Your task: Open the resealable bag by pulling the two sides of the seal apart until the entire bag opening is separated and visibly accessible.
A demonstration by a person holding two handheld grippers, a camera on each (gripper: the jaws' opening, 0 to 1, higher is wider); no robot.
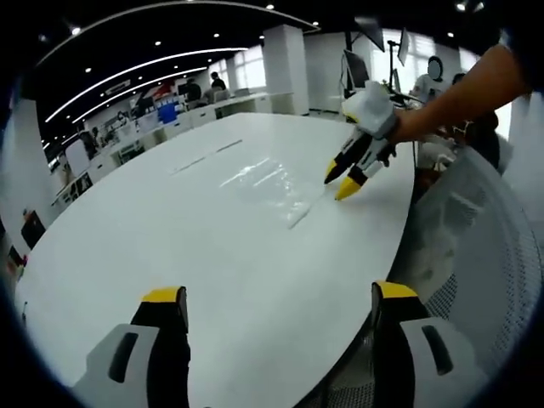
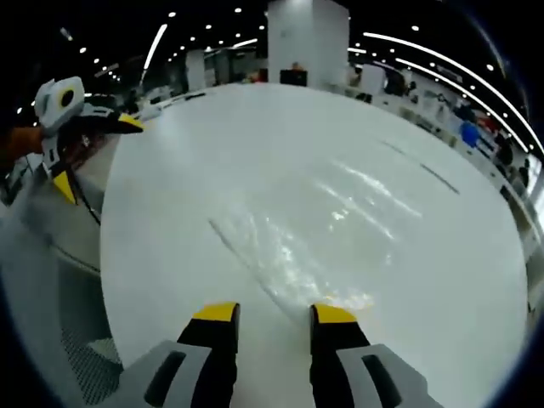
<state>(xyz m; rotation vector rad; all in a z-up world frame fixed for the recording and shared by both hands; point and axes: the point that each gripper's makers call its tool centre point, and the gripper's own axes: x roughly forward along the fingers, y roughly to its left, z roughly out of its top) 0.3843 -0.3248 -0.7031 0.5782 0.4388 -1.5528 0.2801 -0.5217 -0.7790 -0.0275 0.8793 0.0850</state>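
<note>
Clear plastic bag point(image 2: 327, 229) lies flat on white table point(image 2: 212, 161), nothing crowding it.

Large white oval worktop point(image 1: 212, 255) in an open-plan office. Dark ceiling point(image 1: 127, 34) with long light strips point(image 1: 144, 72) and round spotlights. White square column point(image 1: 285, 68) beyond the worktop. Rows of desks point(image 1: 170, 123) behind, people seated there. White mesh chair point(image 1: 476, 255) just beside the worktop edge. Bright window point(image 1: 412, 51) at far right.

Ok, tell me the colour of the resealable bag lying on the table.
Clear, see-through plastic resealable bag on the white table; best in the right gripper view.
</note>
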